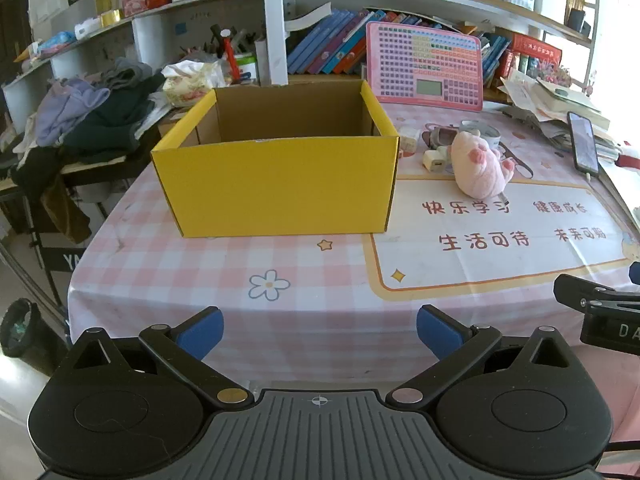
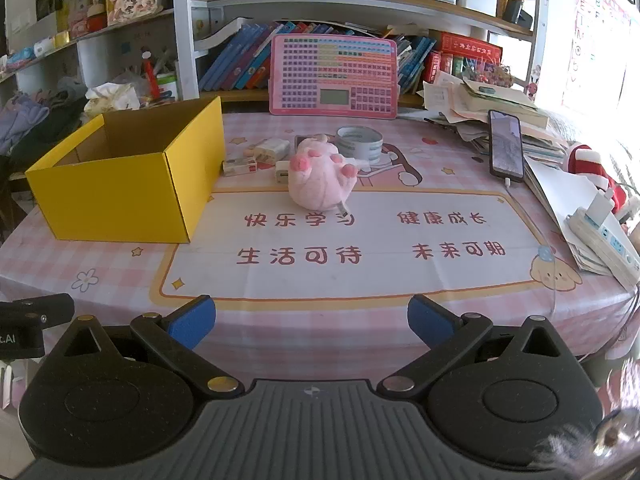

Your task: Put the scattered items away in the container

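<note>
the yellow box (image 2: 120, 184) is seen open-topped on the left of the checked tablecloth (image 2: 360, 320), apparently empty as far as its inside shows. the scattered items are clustered just right of it and farther back: a pink plush pig (image 2: 320, 178) in front, a white charger (image 2: 282, 174) touching its left side, a small white carton (image 2: 240, 168) near the box wall, a tape roll (image 2: 359, 142) behind.

the right gripper (image 2: 311, 326) is held wide open with nothing between its blue pads (image 2: 192, 326), and the pig lies almost straight ahead of it, well apart. the left gripper (image 1: 320, 332) is likewise spread wide and empty, faced at the box (image 1: 276, 188), with the pig (image 1: 480, 168) off to its far right. the right gripper is judged the better placed for the first pick. the pig is rounded, so no clear long axis is offered.
</note>
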